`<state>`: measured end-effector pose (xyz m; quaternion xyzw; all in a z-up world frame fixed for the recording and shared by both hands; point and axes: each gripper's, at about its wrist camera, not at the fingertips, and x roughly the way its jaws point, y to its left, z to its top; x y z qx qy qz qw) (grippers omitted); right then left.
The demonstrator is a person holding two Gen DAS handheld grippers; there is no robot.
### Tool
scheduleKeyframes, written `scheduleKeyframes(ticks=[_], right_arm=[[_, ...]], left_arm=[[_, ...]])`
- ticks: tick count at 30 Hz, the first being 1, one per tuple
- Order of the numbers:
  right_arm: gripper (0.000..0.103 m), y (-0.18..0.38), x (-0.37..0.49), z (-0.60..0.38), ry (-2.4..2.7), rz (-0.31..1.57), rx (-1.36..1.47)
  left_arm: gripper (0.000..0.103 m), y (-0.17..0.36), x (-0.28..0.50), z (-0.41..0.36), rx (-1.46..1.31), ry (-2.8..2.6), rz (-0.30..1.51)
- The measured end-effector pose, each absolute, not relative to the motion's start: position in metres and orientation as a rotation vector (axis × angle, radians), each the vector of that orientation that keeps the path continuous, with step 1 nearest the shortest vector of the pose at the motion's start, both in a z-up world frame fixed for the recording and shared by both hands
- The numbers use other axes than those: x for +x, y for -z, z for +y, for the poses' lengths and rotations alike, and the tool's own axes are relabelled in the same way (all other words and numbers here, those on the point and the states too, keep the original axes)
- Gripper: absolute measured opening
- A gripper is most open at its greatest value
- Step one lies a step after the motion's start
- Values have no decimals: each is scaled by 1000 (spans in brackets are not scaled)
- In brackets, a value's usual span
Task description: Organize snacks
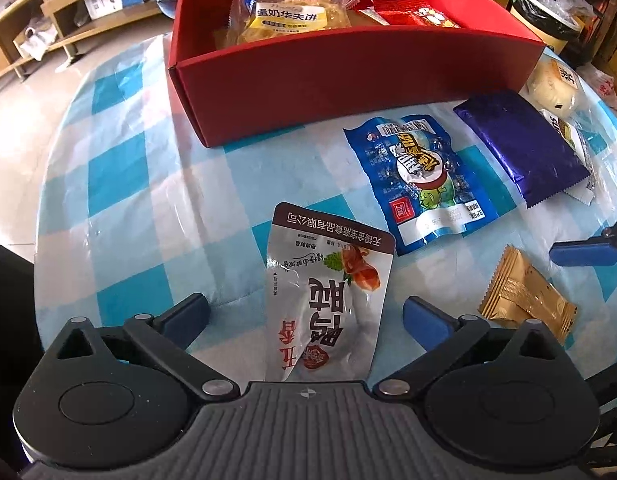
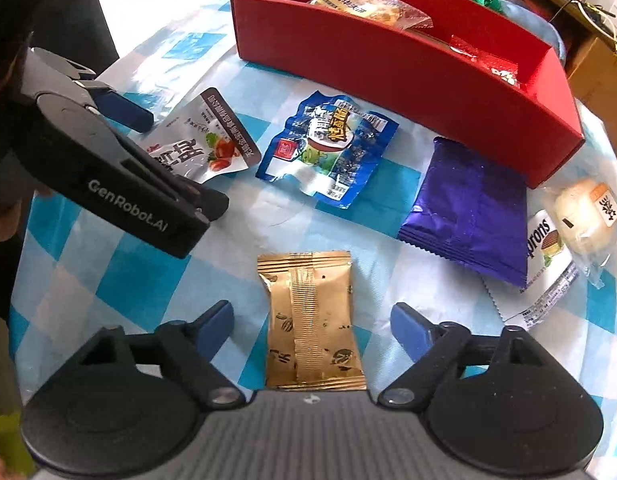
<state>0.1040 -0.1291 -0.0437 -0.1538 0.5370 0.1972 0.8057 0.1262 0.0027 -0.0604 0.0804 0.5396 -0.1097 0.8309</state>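
Note:
A red box (image 1: 348, 80) (image 2: 408, 76) stands at the back of the table and holds a yellow waffle pack (image 1: 286, 16) and red packets (image 1: 416, 14). My left gripper (image 1: 304, 316) is open, its fingers on either side of a white duck-snack pouch (image 1: 328, 296) (image 2: 204, 144) lying flat. My right gripper (image 2: 312, 320) is open around a gold sachet (image 2: 312, 320) (image 1: 524, 300) lying flat. A blue pouch (image 1: 420, 176) (image 2: 328, 148) and a purple pack (image 1: 520, 144) (image 2: 468, 208) lie between them and the box.
A bun in clear wrap (image 2: 584, 212) (image 1: 552, 84) and a white packet (image 2: 548, 264) lie at the right table edge. The table has a blue-and-white checked cloth (image 1: 148, 200). Wooden shelves (image 1: 48, 20) stand on the floor beyond the left edge.

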Motion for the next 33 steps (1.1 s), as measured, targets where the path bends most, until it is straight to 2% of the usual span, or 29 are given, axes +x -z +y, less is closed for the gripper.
scheduleKeyframes(ticks=[5,6,7,10,15,17,18,33], right_arm=[[60,37,105,-136,-401,1143,-312],[54,36,105,-136,-402,1137,-311],[43,34,104,-137,-402,1129,-312],[36,33,105,-143,-397,1127,-292],[34,32,103,-151,-389,1131,-268],[34,31,103,-154,-381,1128,-260],[34,29,103,-156,-378,1124,-256],[34,13,110,-169,-341,1080,-191]], left_arm=[[103,62,125,-1,171,212,1141],[103,62,127,-2,174,216,1148],[103,61,128,0,169,219,1157],[99,59,128,2,151,219,1162],[79,52,122,5,141,212,1136],[65,49,120,6,119,221,1136],[62,47,120,6,112,223,1134],[60,37,119,-2,57,282,1137]])
